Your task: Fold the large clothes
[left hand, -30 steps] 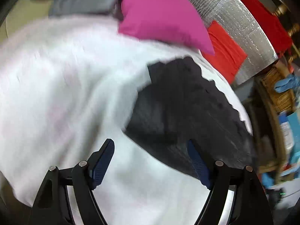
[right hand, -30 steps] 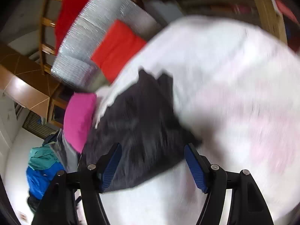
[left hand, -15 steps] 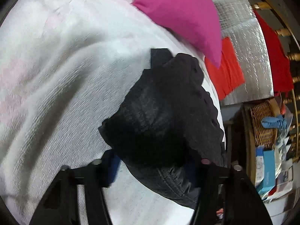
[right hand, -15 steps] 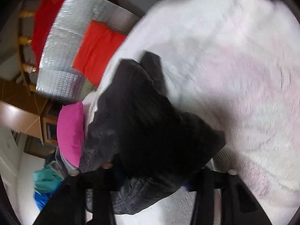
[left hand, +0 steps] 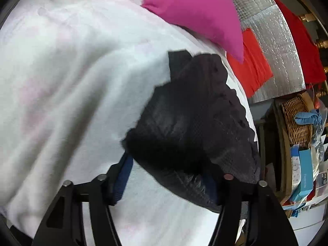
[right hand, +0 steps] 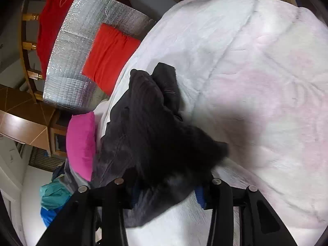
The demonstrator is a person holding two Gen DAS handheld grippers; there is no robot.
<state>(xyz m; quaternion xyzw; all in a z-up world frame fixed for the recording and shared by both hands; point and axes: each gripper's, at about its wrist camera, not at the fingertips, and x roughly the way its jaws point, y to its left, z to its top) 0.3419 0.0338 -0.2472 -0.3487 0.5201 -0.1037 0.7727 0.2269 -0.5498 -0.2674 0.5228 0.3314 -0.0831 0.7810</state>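
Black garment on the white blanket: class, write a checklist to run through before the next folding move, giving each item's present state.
1. Black garment lies on the white blanket: ok.
2. Garment flat and smooth: not ok, it is bunched.
3. Left gripper grips firmly: cannot tell; jaws just opened further, cloth between them.
4. Right gripper grips firmly: cannot tell; jaws just opened further, cloth between them hides the pads.

a black garment (left hand: 196, 123) with a fine woven texture lies on a white blanket (left hand: 71, 82) faintly blotched with pink. a magenta pillow (left hand: 196, 10) sits beside a silver quilted foil sheet (left hand: 272, 30) carrying a red cloth (left hand: 254, 61). the gripper pads (left hand: 123, 176) are blue, the arms black. the basket (left hand: 295, 121) is tan wicker.
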